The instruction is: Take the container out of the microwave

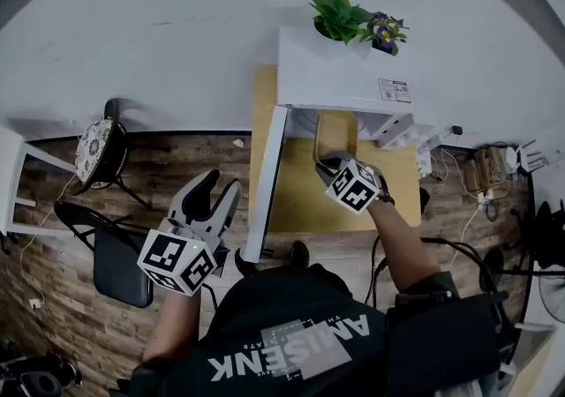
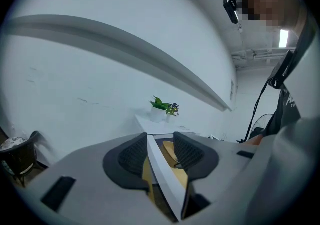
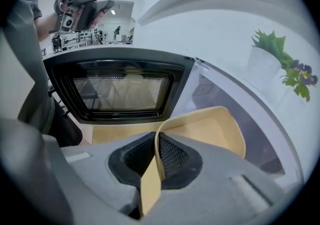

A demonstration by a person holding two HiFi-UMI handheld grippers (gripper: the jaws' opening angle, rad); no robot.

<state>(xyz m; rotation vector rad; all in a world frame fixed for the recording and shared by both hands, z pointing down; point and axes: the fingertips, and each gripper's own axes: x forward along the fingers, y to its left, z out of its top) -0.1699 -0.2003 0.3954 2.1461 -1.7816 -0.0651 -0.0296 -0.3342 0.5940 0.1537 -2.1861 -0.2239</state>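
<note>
Container (image 3: 210, 129) rim clenched in right gripper (image 3: 156, 145) at microwave (image 1: 340, 78) mouth; thin edge hold could slip and tip it. Left gripper (image 1: 221, 185) gapes near door (image 1: 267, 175).

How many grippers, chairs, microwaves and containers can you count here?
Grippers: 2, the left gripper and the right gripper
Chairs: 2, the cushioned chair and the black chair
Microwaves: 1, the white microwave
Containers: 1, the tan container
Total: 6
</note>
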